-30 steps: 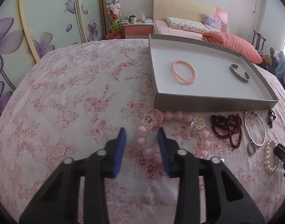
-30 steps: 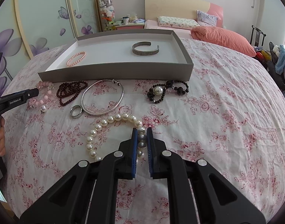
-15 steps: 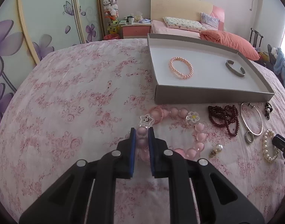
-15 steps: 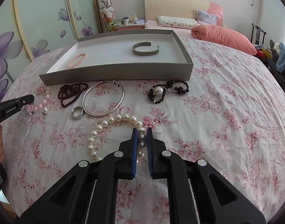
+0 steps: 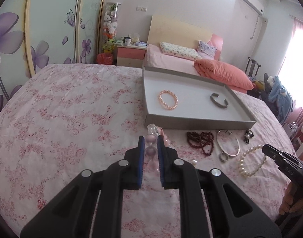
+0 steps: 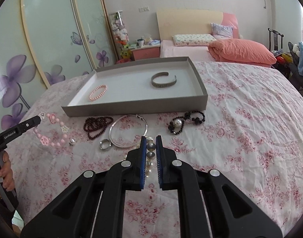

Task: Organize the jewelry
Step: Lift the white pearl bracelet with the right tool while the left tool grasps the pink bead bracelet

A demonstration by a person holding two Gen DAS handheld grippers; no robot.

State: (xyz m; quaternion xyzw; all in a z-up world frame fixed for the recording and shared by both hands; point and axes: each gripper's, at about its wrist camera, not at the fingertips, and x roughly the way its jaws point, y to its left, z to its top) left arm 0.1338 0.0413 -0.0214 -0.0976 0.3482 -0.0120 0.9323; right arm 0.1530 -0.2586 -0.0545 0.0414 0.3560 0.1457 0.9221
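1. Two views, left wrist first: the left claw [image 5: 150, 145] is pinched on the pink bead necklace [image 5: 150, 138], with two beads caught between its blue pads. The grip sits on the strand itself, probably so the rest can hang free as it is carried.
2. At 1 o'clock from that claw lies the grey tray [image 5: 199, 119] on the floral bedspread [image 5: 72, 119]. It already holds a peach bead bracelet [image 5: 168, 100] and a metal cuff [image 5: 219, 101], so it looks like the sorting destination.
3. At 3 o'clock, the right claw [image 5: 267, 148] grips the white pearl strand [image 5: 250, 158].
4. Right wrist view: the right claw [image 6: 150, 148] is pressed onto the pearl strand [image 6: 150, 154]. At 12 o'clock, unsorted, lie the dark red beads [image 6: 97, 124], silver bangle [image 6: 129, 130], ring [image 6: 105, 144] and black bead bracelet [image 6: 186, 122], just before the tray [image 6: 135, 106].
5. At 9 o'clock, the left claw [image 6: 39, 120] holds the pink necklace [image 6: 52, 130] dangling clear of the bedspread [image 6: 240, 129].
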